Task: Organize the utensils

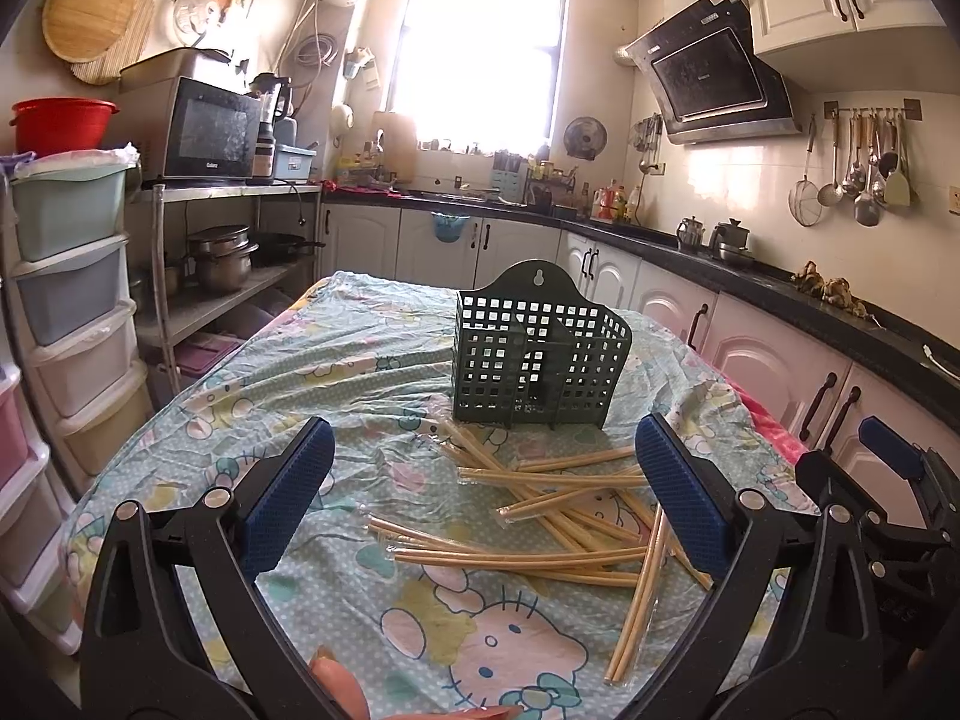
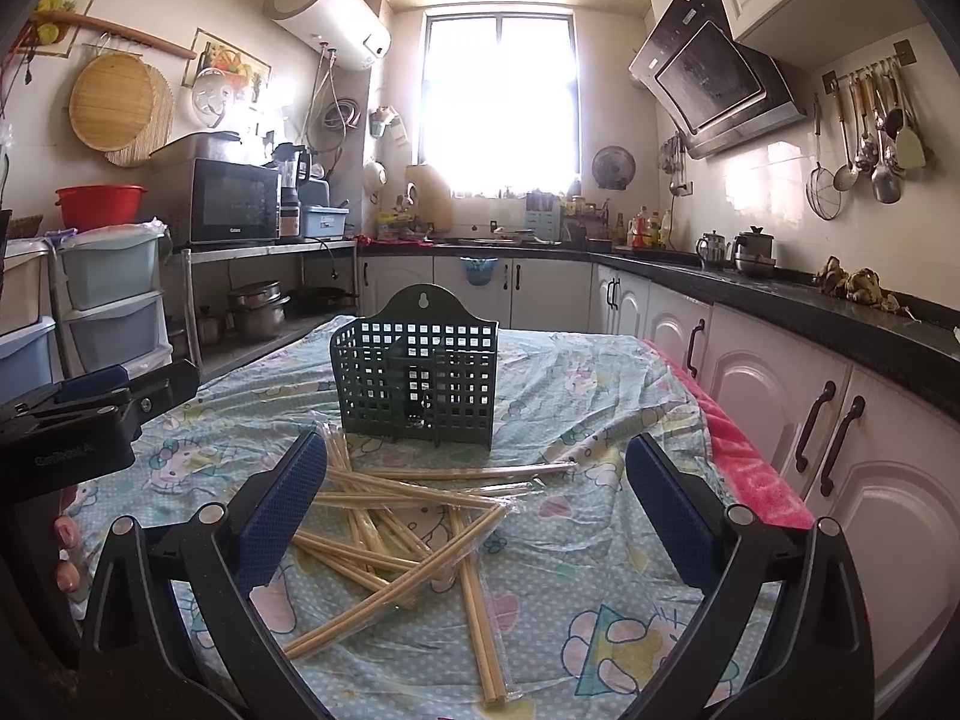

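Observation:
A dark green slotted utensil holder point(image 1: 537, 354) stands upright on the table; it also shows in the right wrist view point(image 2: 417, 378). Several wrapped pairs of wooden chopsticks point(image 1: 558, 516) lie scattered in a pile in front of it, also seen in the right wrist view point(image 2: 399, 531). My left gripper point(image 1: 485, 498) is open and empty, hovering above the pile. My right gripper point(image 2: 474, 510) is open and empty, above the pile's right side. The right gripper shows at the right edge of the left wrist view point(image 1: 900, 480), and the left gripper at the left of the right wrist view point(image 2: 90, 414).
The table wears a cartoon-print cloth point(image 1: 336, 372) under clear plastic. A pink towel point(image 2: 750, 480) hangs at its right edge. Counter cabinets point(image 2: 840, 420) run along the right, plastic drawers point(image 1: 72, 300) and a metal shelf with pots point(image 1: 228, 258) on the left.

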Available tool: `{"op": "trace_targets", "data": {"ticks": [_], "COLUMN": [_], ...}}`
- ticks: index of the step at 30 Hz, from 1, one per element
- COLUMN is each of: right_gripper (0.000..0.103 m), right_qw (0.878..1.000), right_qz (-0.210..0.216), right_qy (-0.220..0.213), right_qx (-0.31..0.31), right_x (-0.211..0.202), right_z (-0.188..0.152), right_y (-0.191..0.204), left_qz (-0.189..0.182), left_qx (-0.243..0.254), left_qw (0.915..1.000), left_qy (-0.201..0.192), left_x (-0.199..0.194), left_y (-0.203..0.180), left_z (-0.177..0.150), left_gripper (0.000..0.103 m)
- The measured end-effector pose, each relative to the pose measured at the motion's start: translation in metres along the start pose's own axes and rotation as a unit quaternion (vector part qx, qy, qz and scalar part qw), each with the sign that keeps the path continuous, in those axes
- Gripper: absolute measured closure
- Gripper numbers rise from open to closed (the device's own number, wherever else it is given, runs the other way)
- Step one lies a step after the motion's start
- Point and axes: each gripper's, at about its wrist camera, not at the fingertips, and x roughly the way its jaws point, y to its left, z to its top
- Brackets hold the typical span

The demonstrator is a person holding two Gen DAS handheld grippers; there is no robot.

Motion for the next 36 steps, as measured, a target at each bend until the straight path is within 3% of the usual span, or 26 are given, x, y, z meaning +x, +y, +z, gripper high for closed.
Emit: {"op": "trace_targets", "data": {"ticks": [20, 36], "right_gripper": [0.006, 0.006], "right_qw": [1.000, 0.996], "right_qz": [0.008, 0.072], "right_qy": [0.007, 0.049], "right_qx": [-0.002, -0.011], "right_x": [0.007, 0.026], "right_z": [-0.003, 0.006], "right_y": [0.001, 0.005], "left_qz": [0.001, 0.029], "left_qx": [-0.003, -0.061], "left_qw": [1.0000, 0.9973], "left_qy": [0.000, 0.029], "left_x": [-0.001, 0.018], "left_y": [0.000, 0.044], "left_z": [0.001, 0.012], "left_gripper": [0.010, 0.010]}}
